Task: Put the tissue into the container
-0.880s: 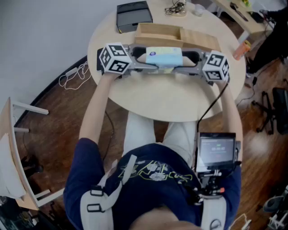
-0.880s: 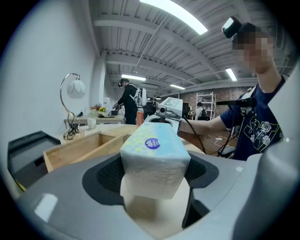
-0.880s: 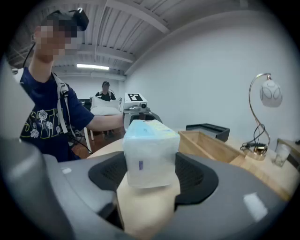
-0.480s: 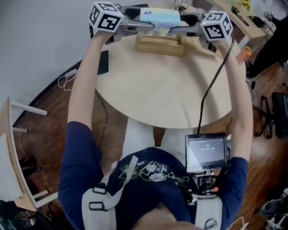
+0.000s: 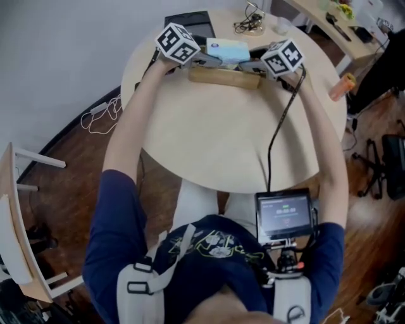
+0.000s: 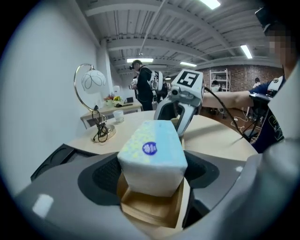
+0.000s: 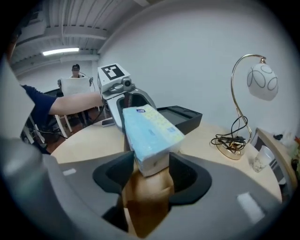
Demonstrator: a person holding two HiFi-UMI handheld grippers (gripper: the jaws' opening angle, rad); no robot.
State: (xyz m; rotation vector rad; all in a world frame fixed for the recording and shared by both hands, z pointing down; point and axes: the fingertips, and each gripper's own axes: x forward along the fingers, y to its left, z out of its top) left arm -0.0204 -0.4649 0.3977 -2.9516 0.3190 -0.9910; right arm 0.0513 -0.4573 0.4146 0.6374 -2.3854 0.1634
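A pale blue tissue pack [image 5: 228,49] hangs between my two grippers, one at each end of it. My left gripper [image 5: 202,58] is shut on its left end, its pads against the pack's sides [image 6: 152,157]. My right gripper [image 5: 254,63] is shut on the other end [image 7: 150,133]. The pack sits tilted just above the open wooden container [image 5: 224,76], whose inside shows below it in the left gripper view [image 6: 152,211] and the right gripper view [image 7: 147,197]. The pack's underside is hidden.
A black box [image 5: 190,22] lies behind the container at the round table's far edge [image 5: 136,57]. A desk lamp [image 7: 248,93] with coiled cable [image 5: 248,12] and a small glass [image 5: 281,25] stand at the far right. An orange bottle [image 5: 340,85] lies off the table's right side.
Both grippers have carried the tissue pack together away from me, from the near side of the wooden container to a spot right over it. Both still hold the pack.
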